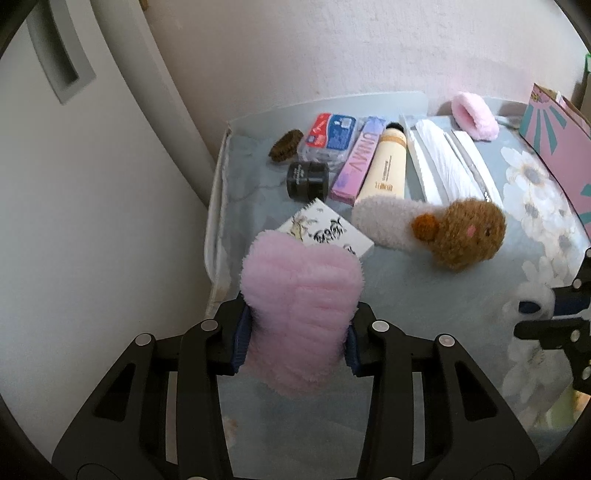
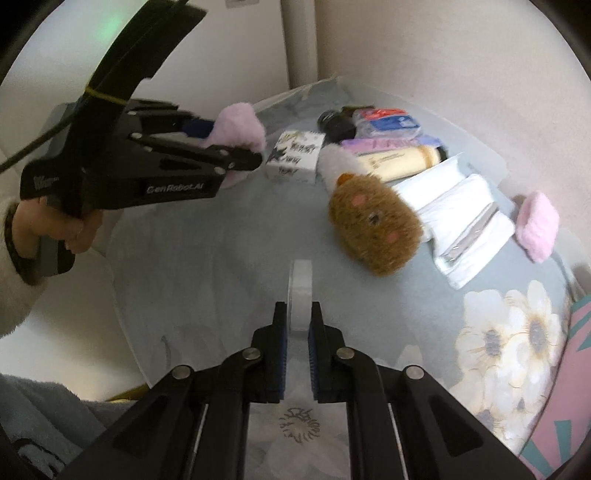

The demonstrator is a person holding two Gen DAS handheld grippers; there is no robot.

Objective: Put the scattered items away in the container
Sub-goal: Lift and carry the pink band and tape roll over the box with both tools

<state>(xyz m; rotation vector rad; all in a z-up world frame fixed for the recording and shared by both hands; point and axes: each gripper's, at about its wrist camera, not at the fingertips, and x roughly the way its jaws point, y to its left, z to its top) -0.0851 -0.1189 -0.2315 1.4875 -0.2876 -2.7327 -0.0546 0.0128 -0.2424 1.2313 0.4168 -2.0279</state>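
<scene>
Pale, faintly pinkish plaster wall (image 1: 332,48) behind the worktop (image 1: 424,280), meeting a white panel with a recessed grey handle slot (image 1: 59,55) at left. Worktop covered in a grey-blue cloth printed with large white flowers (image 2: 513,339), under a glossy surface; its far left edge looks worn. Light soft and even, with a faint green glow (image 2: 114,26) on the white surface, upper left in the right wrist view.

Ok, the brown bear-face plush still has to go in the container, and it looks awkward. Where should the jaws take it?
Probably the white fluffy band behind the brown bear-face plush. The band lies flat and narrower than the round head, so jaws would likely span it. Come from above, across its width; the cream bottle crowds its far end.
</scene>
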